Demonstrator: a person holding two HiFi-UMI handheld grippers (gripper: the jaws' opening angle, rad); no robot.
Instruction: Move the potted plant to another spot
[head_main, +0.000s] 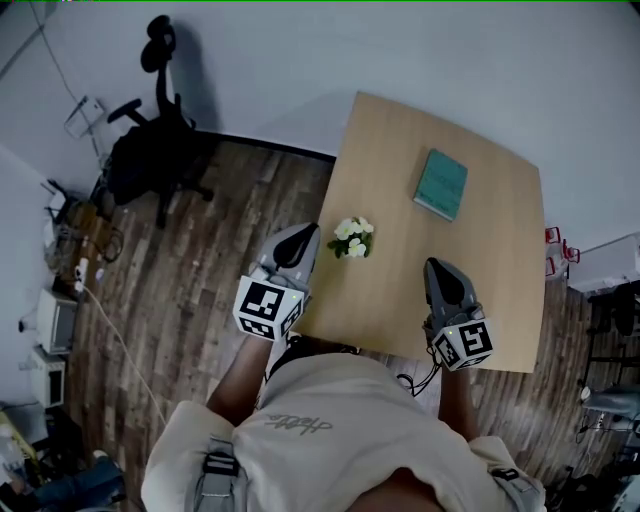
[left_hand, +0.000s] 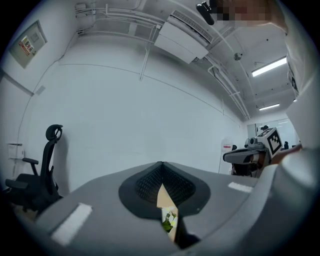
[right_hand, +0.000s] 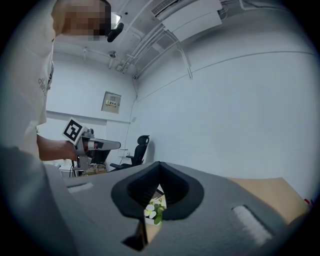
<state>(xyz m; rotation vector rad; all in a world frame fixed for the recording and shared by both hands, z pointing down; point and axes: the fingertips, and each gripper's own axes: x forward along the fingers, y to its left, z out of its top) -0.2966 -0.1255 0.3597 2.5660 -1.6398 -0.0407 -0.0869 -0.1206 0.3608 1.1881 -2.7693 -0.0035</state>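
Both my left gripper and right gripper are clenched, empty. The potted plant stands at three o'clock of the left, by the table edge. Unopened, they could knock it off.

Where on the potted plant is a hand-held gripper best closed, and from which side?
The potted plant stands upright by the table's left edge, flowers covering its top, so a grasp from above would likely crush them. Better, probably: low on the pot, coming in level from the near side. The left hand-held gripper is nearest.
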